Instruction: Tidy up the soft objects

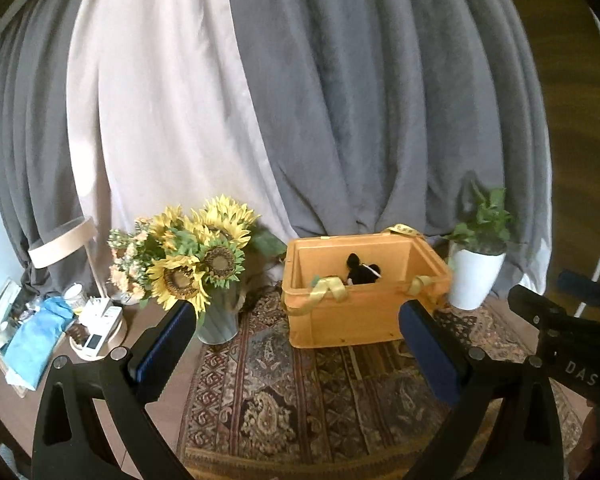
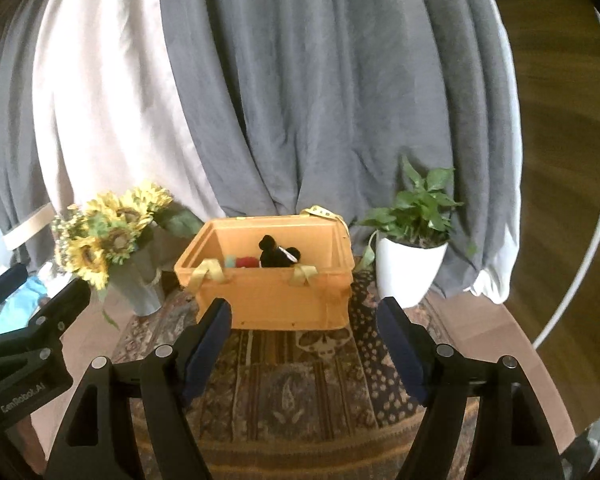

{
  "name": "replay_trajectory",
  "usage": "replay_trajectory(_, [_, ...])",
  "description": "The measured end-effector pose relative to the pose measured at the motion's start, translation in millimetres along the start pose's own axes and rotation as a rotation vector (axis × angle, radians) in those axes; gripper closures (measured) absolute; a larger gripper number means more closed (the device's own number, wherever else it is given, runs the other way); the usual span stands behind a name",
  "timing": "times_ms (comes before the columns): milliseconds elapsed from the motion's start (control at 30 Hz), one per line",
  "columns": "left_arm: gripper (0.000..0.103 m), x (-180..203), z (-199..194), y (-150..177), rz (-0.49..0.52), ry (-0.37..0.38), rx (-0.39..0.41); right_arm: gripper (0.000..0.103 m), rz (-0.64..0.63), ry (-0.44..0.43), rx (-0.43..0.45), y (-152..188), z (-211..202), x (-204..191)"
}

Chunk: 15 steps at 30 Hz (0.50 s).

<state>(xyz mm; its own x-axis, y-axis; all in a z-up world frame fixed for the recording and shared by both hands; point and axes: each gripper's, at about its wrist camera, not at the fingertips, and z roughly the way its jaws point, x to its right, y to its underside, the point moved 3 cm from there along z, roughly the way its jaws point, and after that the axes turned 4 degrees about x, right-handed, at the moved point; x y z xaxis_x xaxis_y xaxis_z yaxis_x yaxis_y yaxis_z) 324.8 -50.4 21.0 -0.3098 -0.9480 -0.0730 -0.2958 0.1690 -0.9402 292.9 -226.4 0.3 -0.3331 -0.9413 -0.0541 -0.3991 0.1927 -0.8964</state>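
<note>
Left claw (image 1: 296,324) spread apart, holding nothing. Right claw (image 2: 304,322) likewise spread, holding nothing. Both hang above patterned woven rug (image 2: 300,392) on tabletop, short of orange plastic crate (image 2: 276,300). Black plush toy (image 2: 274,257) inside crate, beside red soft ball (image 2: 246,262). Sunflower bouquet in grey vase (image 1: 200,264) left of crate, white potted plant (image 2: 410,264) right.
</note>
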Motion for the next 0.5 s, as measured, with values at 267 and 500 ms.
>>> replay_trajectory(267, [0.000, 20, -80, 24, -0.046, -0.004, 0.007, 0.027, 0.000, -0.039, 0.001, 31, -66, 19])
replay_trajectory(500, [0.000, 34, -137, 55, -0.091, 0.006, -0.030, 0.027, -0.037, -0.071, 0.003, 65, -128, 30])
